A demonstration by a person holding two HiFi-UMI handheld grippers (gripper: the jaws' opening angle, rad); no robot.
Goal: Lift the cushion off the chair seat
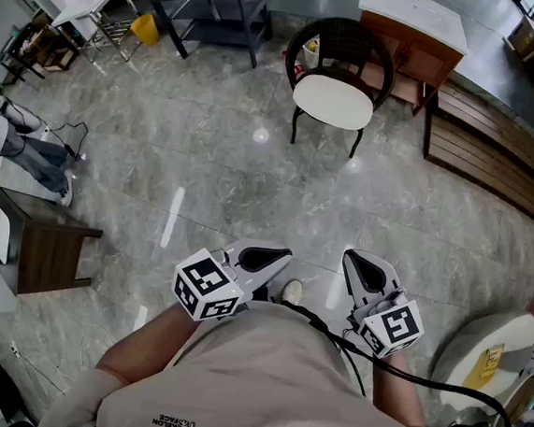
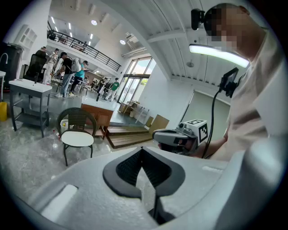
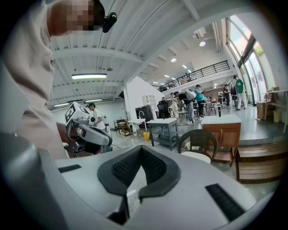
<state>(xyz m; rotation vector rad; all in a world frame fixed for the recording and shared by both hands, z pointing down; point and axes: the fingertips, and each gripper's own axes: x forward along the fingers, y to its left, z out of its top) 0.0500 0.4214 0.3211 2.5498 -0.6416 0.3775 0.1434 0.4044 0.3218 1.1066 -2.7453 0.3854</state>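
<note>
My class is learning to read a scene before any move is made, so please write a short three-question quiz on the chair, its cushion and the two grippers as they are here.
1. True or false: the cushion lies on the seat of the chair.
2. Pick one. The left gripper and the right gripper are: A, both open; B, both shut and empty; C, both shut on the cushion.
3. Short answer: which piece of furniture stands just behind the chair?

Key: 1, true. 2, B. 3, the wooden cabinet.
</note>
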